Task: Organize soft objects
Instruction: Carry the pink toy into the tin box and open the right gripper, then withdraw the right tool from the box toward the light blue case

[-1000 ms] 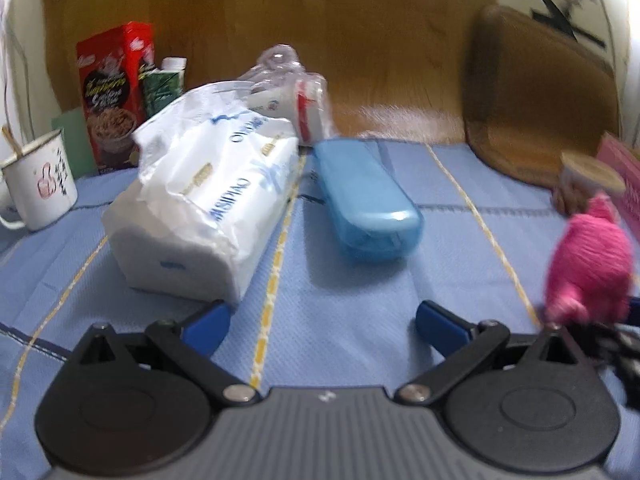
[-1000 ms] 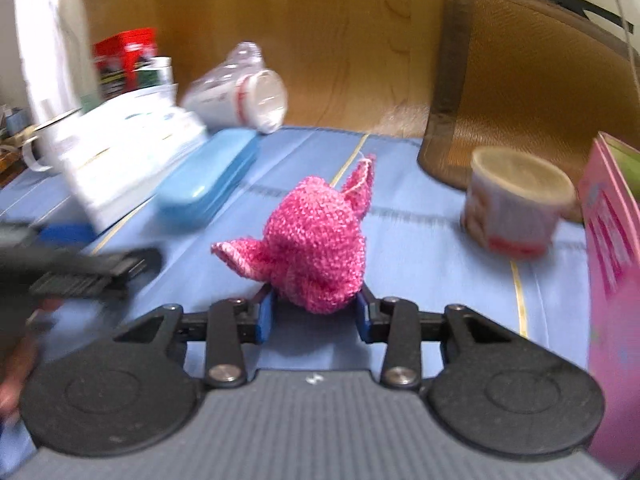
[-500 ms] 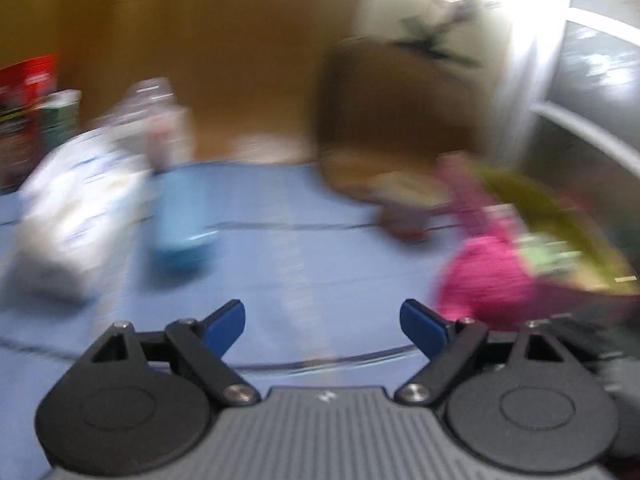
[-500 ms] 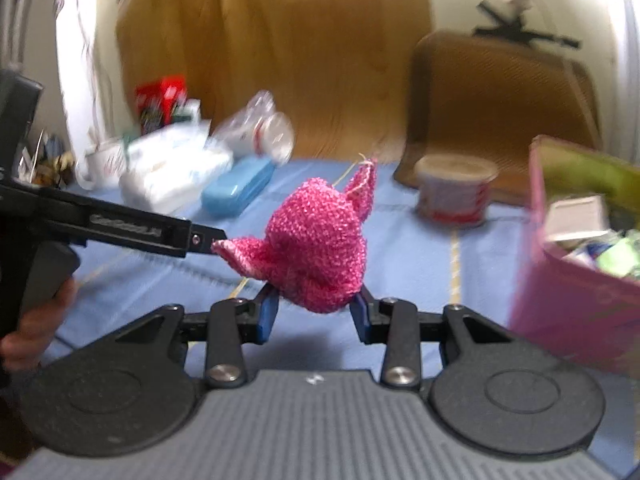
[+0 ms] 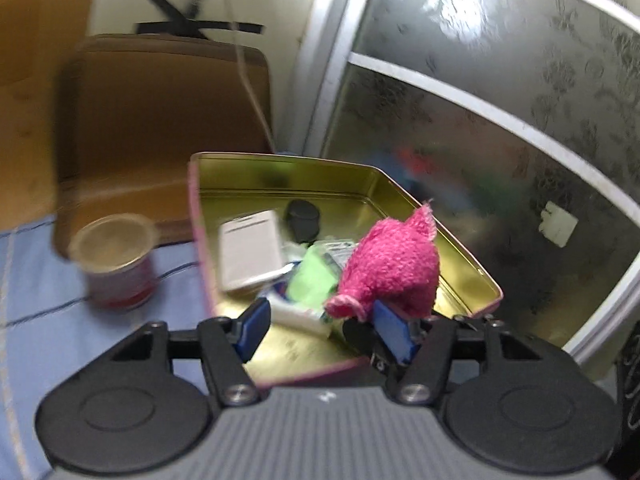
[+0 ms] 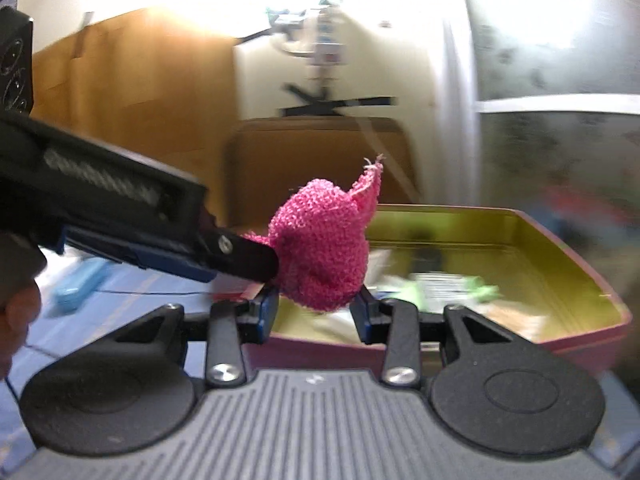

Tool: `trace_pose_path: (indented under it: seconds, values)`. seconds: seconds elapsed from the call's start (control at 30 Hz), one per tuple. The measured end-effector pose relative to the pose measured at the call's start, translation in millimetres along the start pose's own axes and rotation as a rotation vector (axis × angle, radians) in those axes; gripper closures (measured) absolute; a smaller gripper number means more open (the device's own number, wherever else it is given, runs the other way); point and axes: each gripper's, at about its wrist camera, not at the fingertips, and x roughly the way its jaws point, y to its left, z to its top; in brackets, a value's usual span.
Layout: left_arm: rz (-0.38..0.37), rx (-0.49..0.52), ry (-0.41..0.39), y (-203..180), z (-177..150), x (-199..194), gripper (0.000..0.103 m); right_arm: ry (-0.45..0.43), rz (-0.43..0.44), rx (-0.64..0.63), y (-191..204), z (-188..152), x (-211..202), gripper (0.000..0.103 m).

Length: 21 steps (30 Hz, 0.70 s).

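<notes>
My right gripper (image 6: 316, 314) is shut on a pink knitted toy (image 6: 320, 248) and holds it in the air over the near edge of an open gold-lined tin with pink walls (image 6: 568, 272). In the left wrist view the pink toy (image 5: 392, 268) hangs over the tin (image 5: 468, 264), just past my right fingertip. My left gripper (image 5: 324, 328) is open and empty, close beside the toy on its left, above the tin's near corner. The left gripper's black body (image 6: 120, 216) reaches in from the left in the right wrist view, its tip at the toy.
The tin holds a white box (image 5: 250, 254), a green packet (image 5: 314, 280) and a dark round thing (image 5: 302, 218). A red cup with a foil lid (image 5: 114, 258) stands left of the tin on the blue cloth (image 5: 48, 340). A brown chair back (image 5: 160, 120) and a frosted glass door (image 5: 500, 120) stand behind.
Both grippers have swung right, from the tissue pack and blue case to the tin. The right gripper has carried the pink toy up off the cloth and over the tin.
</notes>
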Motion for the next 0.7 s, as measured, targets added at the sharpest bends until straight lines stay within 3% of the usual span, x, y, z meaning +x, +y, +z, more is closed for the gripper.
trace_pose_path:
  seconds: [0.17,0.27,0.53,0.7]
  values:
    - [0.127,0.006,0.010,-9.8,8.0,33.3,0.044,0.046,-0.085,0.000,-25.5,-1.9,20.8,0.037]
    - [0.148,0.016,0.000,-7.9,8.8,32.0,0.042,0.018,-0.090,0.031,-35.5,-5.0,13.9,0.036]
    - [0.344,0.147,-0.059,-10.2,2.1,2.9,0.040,-0.056,-0.098,0.126,-41.8,-2.7,-7.5,0.036]
    - [0.413,0.180,-0.078,-2.9,-9.2,-19.4,0.040,-0.097,-0.092,0.174,-37.6,4.0,-20.7,0.036]
